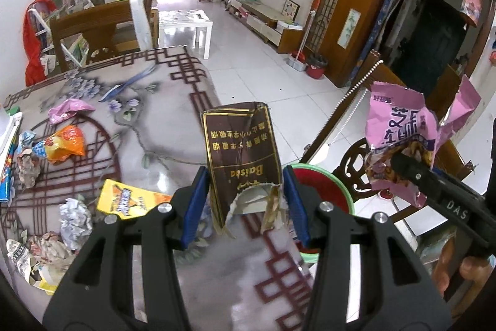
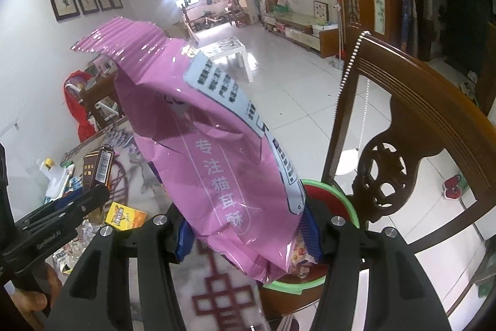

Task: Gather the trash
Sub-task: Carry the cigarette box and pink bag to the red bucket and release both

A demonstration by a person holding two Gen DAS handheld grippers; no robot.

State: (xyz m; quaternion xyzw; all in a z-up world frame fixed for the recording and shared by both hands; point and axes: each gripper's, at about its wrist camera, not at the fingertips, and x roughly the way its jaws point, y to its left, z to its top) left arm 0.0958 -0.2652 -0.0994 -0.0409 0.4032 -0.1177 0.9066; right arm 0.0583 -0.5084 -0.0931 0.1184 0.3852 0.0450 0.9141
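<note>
My left gripper (image 1: pixel 245 200) is shut on a torn brown cigarette box (image 1: pixel 241 151), held upright between the blue pads over the table's far edge. Just beyond that edge sits a red basin with a green rim (image 1: pixel 322 176). At the right of this view my right gripper (image 1: pixel 400 160) is shut on a crumpled pink snack bag (image 1: pixel 403 132). In the right wrist view the pink bag (image 2: pixel 217 145) fills the middle, clamped by the right gripper (image 2: pixel 245 238) above the green basin rim (image 2: pixel 338 194). The left gripper (image 2: pixel 96 197) with the brown box (image 2: pixel 99 166) shows at the left.
The patterned table (image 1: pixel 148 120) carries loose trash: an orange wrapper (image 1: pixel 65 145), a yellow wrapper (image 1: pixel 124 200), a pink wrapper (image 1: pixel 68 109) and crumpled paper (image 1: pixel 74 219). A carved wooden chair back (image 2: pixel 403 120) with a bead string rises behind the basin. White tiled floor lies beyond.
</note>
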